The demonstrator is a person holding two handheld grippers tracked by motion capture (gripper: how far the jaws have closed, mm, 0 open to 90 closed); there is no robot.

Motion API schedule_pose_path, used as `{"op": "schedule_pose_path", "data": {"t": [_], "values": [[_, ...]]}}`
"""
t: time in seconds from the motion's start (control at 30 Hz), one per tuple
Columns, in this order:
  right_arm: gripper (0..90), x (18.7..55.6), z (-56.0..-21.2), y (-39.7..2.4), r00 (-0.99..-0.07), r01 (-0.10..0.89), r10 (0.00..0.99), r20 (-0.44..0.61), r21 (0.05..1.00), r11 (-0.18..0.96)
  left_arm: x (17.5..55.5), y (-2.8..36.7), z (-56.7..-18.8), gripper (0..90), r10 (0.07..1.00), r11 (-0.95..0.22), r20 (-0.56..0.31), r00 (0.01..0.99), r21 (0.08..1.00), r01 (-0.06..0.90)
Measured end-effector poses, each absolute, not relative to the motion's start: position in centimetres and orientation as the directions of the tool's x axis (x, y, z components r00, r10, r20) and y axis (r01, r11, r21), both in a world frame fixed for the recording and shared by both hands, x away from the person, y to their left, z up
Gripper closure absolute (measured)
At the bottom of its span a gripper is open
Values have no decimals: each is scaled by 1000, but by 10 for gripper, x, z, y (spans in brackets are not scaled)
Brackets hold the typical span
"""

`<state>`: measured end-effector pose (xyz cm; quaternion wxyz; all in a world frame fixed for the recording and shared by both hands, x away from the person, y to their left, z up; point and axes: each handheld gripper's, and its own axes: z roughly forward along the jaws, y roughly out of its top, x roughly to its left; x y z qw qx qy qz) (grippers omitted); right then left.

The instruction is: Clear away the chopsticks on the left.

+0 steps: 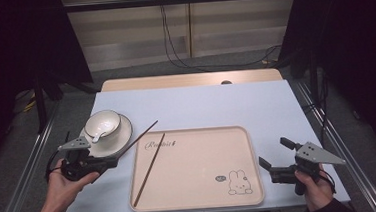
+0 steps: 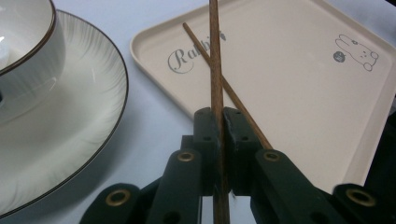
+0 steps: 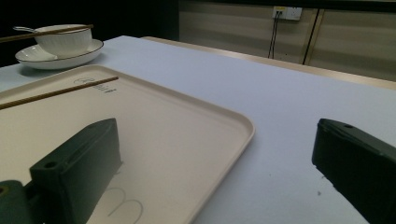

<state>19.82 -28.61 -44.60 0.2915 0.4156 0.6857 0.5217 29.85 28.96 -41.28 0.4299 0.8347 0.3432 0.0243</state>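
while left gripper [image 1: 113, 162] clamps 1 chopstick [image 1: 139, 136] over the tray's [image 1: 198, 204] left rim beside the plate [image 1: 120, 138], right gripper [image 1: 272, 155] gapes wide off the tray's right edge.

High view: pale blue table [image 1: 201, 107] evenly lit from above, surroundings left nearly black. Soft shadows are cast beside the white ribbed plate [image 2: 74, 130]. Mild glare is seen on the white bowl [image 2: 23, 28]. Near black fingers [image 3: 79, 163] are rendered soft in both gripper views; slight overall graininess is noted.

Tray [image 1: 241, 182] right half open; chopstick [image 1: 149, 170] crosses left; plate [image 1: 120, 136], bowl [image 1: 102, 123] block far-left.
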Motion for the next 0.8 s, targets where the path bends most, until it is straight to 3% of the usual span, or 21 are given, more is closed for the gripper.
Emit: {"op": "schedule_pose_path", "data": {"t": [0.8], "values": [[9, 198, -446, -286, -483, 265, 875, 33, 958, 110, 269, 221, -399, 847, 617, -349, -290, 732, 733, 584]]}}
